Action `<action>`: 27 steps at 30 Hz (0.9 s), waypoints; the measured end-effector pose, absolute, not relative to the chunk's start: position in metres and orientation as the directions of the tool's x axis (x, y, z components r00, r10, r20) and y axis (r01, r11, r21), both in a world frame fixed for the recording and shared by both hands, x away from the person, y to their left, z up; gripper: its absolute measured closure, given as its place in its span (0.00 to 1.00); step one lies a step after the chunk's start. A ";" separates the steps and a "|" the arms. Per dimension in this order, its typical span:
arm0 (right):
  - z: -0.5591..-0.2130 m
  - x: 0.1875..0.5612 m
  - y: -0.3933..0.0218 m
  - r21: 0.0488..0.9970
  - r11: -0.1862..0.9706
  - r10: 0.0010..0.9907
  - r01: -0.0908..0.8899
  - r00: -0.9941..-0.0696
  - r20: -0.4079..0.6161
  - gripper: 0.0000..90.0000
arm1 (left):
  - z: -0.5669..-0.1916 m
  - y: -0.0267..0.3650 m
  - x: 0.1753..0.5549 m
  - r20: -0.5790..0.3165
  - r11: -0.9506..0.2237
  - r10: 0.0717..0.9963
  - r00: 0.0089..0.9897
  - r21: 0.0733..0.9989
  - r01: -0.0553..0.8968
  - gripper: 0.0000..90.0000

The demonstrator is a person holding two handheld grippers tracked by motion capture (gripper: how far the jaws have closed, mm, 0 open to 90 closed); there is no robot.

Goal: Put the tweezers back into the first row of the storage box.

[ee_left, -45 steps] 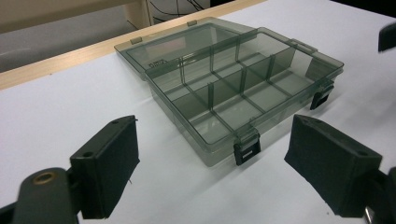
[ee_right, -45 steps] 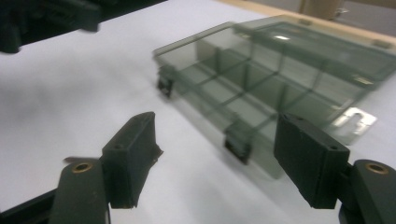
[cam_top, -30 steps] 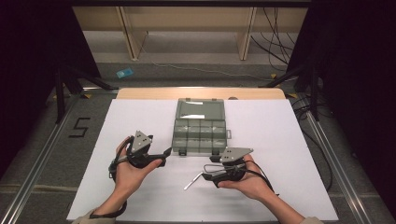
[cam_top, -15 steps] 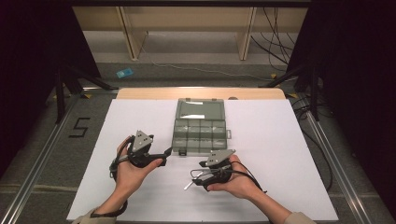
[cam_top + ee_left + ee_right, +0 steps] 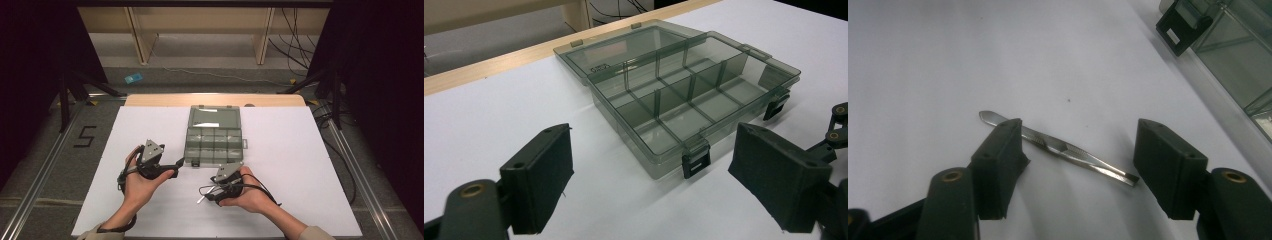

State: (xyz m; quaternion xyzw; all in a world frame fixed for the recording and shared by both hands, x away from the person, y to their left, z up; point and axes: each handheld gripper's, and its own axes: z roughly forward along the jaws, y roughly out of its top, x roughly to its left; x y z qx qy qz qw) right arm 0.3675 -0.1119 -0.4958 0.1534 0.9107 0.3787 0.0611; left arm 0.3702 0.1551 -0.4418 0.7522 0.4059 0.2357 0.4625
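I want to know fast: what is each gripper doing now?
Left gripper: open, holding nothing.
Right gripper: open, jaws just closing around the tweezers on the table, not gripping yet.

Silver tweezers (image 5: pixel 1060 148), a smoky grey see-through box (image 5: pixel 684 95), a white table (image 5: pixel 150 125), seemingly plain.

We see slim steel tweezers (image 5: pixel 1060 148) lying flat on the white worktop (image 5: pixel 300 150), rounded end up-left, tips lower right in the right gripper view. They lie just in front of the open, smoky-clear compartment box (image 5: pixel 214 145), apart from it.
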 end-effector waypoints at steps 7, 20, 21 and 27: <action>-0.494 0.364 -0.111 0.698 0.678 0.326 0.229 -0.945 -0.007 0.55 | -0.443 0.155 0.370 -0.031 -0.234 0.831 0.555 0.886 0.399 0.18; -0.490 0.361 -0.110 0.677 0.702 0.305 0.223 -0.952 -0.003 0.86 | -0.443 0.154 0.370 -0.027 -0.240 0.828 0.560 0.886 0.398 0.19; -0.490 0.361 -0.110 0.676 0.703 0.303 0.220 -0.953 -0.004 0.88 | -0.443 0.154 0.370 -0.027 -0.240 0.828 0.560 0.885 0.398 0.19; -0.491 0.362 -0.111 0.678 0.700 0.296 0.225 -0.955 0.011 0.94 | -0.443 0.154 0.370 -0.024 -0.245 0.825 0.565 0.886 0.395 0.19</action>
